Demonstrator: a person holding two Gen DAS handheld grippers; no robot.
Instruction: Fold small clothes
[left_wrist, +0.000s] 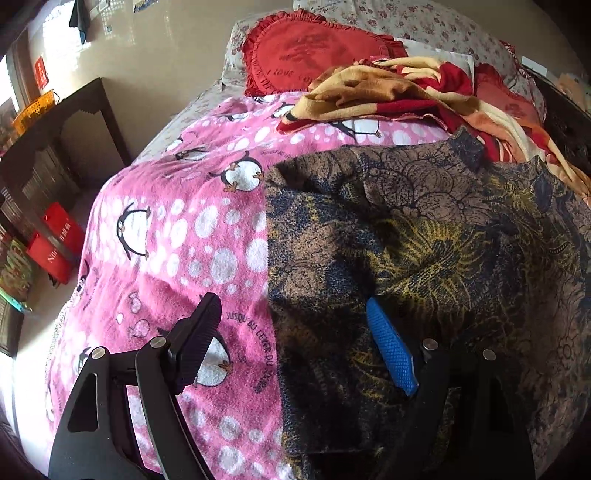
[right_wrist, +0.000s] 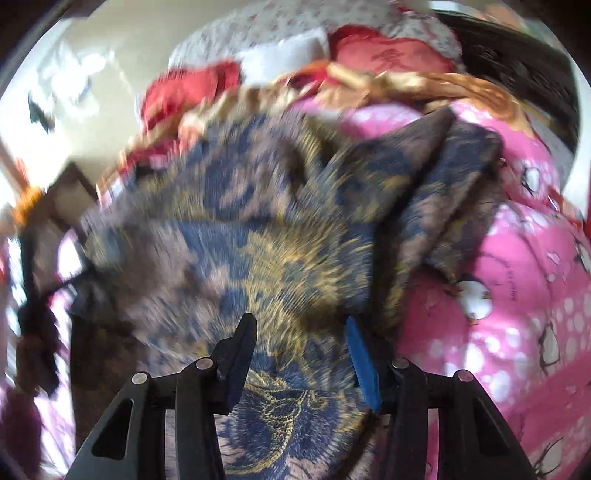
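A small brown garment with a dark blue and yellow flower print (left_wrist: 424, 236) lies spread on a pink penguin blanket (left_wrist: 177, 229) on a bed. My left gripper (left_wrist: 291, 314) is open just above the garment's left edge, its black finger over the blanket and its blue finger over the cloth. In the blurred right wrist view the same garment (right_wrist: 258, 240) is bunched and partly folded over. My right gripper (right_wrist: 299, 332) is open, with the cloth lying between and under its fingers.
A red heart-shaped cushion (left_wrist: 314, 51) and a crumpled red and yellow blanket (left_wrist: 388, 92) lie at the head of the bed. A dark wooden table (left_wrist: 62, 140) and red bags (left_wrist: 55, 240) stand on the floor to the left.
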